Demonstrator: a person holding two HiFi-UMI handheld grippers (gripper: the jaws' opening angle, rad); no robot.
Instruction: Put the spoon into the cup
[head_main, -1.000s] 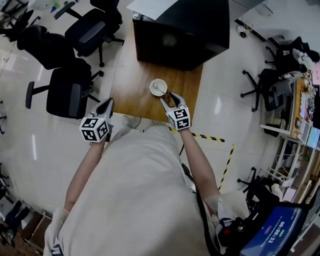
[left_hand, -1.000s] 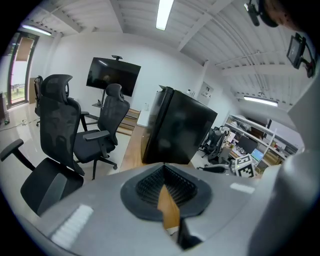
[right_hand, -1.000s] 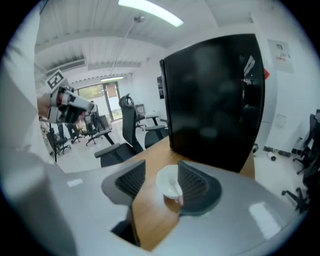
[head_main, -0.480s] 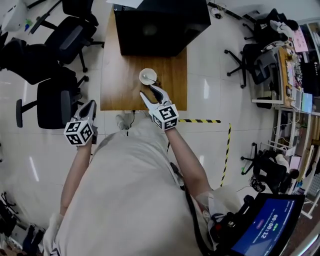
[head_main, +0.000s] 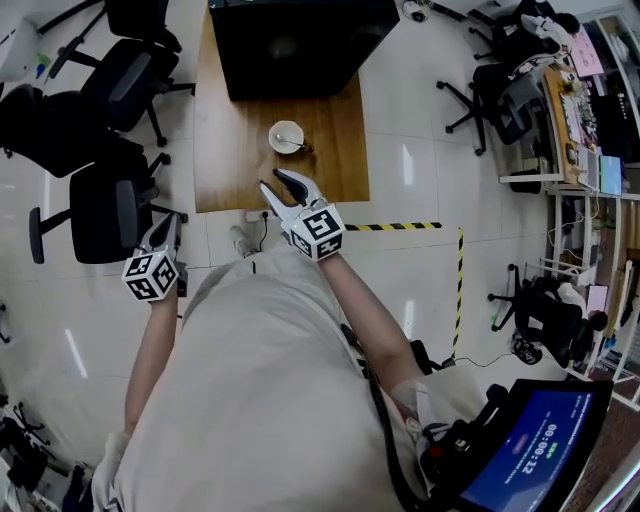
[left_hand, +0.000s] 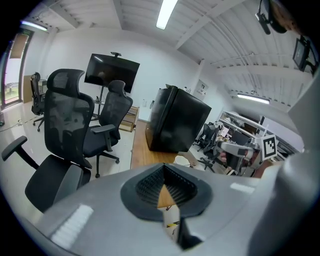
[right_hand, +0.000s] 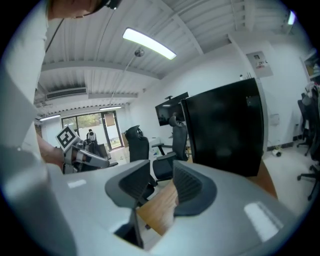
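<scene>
White cup (head_main: 287, 137) on the wooden table (head_main: 232, 160) already holds the spoon (head_main: 297, 146). Your right gripper (head_main: 272, 181) has drawn back toward you, its jaws apart, empty and just narrowing. Your left gripper (head_main: 170, 226), closed on nothing, has dropped off the table's side. The task looks finished.

Head view, five o'clock: a tilted blue screen (head_main: 545, 440) carries white timer digits beginning 00:00; the last pair is too small to read. Right gripper view, one o'clock: a wall notice (right_hand: 258, 60), print illegible.
</scene>
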